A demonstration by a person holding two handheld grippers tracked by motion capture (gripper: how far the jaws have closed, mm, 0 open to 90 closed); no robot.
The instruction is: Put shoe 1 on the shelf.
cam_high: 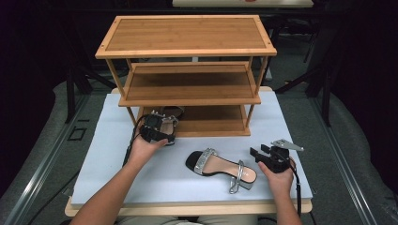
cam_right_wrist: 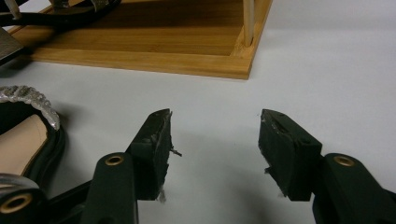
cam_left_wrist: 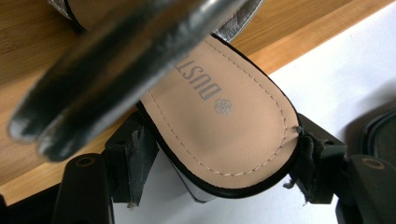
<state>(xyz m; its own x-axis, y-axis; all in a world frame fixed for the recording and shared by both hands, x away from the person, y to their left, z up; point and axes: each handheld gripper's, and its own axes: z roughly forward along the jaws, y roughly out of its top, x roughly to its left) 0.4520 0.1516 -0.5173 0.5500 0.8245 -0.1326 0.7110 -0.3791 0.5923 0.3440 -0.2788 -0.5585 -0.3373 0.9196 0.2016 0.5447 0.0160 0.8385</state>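
A sandal [cam_high: 170, 121] with a beige insole and silver straps hangs at the front left of the bamboo rack's lowest shelf [cam_high: 211, 125]. My left gripper [cam_high: 157, 130] is shut on it. In the left gripper view the jaws of the left gripper [cam_left_wrist: 223, 165] press on both sides of the sandal's heel end [cam_left_wrist: 219, 116], and a blurred silver strap [cam_left_wrist: 116, 65] crosses in front. The matching sandal [cam_high: 220, 168] lies flat on the white table cover. To its right my right gripper [cam_high: 259, 151] is open with nothing between the jaws [cam_right_wrist: 215, 144]; that sandal's toe [cam_right_wrist: 28, 135] shows at the left.
The three-tier bamboo rack [cam_high: 187, 52] stands at the back of the white-covered table [cam_high: 291, 126]. Its upper two shelves are bare. The rack's front edge and a corner post [cam_right_wrist: 247, 23] lie ahead of the right gripper. Dark floor surrounds the table.
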